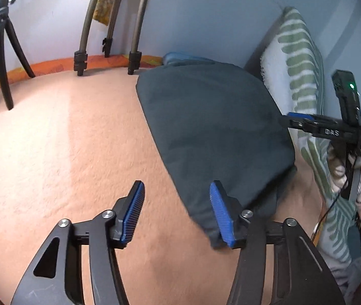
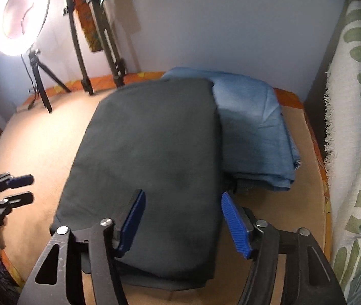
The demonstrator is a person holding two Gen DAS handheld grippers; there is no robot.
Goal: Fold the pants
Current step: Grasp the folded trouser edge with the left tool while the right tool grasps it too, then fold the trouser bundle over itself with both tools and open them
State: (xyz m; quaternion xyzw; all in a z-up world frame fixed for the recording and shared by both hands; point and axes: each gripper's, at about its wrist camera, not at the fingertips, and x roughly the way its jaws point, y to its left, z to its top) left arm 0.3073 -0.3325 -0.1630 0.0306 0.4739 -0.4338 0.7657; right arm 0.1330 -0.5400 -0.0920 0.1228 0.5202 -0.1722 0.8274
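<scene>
The dark grey pants [image 2: 150,152] lie folded into a compact rectangle on the tan surface [image 2: 43,142]; they also show in the left wrist view [image 1: 211,127]. My right gripper [image 2: 183,218] is open just above their near end, empty. My left gripper [image 1: 178,211] is open and empty at the pants' left near edge, its right finger over the cloth. The right gripper also shows in the left wrist view [image 1: 292,122], held in a gloved hand. The left gripper shows in the right wrist view [image 2: 25,189], open.
A folded blue garment [image 2: 254,132] lies partly under the pants at the right. A green-and-white patterned cloth [image 2: 353,127] hangs along the right side. A ring light [image 2: 20,17] on a tripod [image 2: 40,86] and stand legs [image 1: 81,58] stand at the far edge.
</scene>
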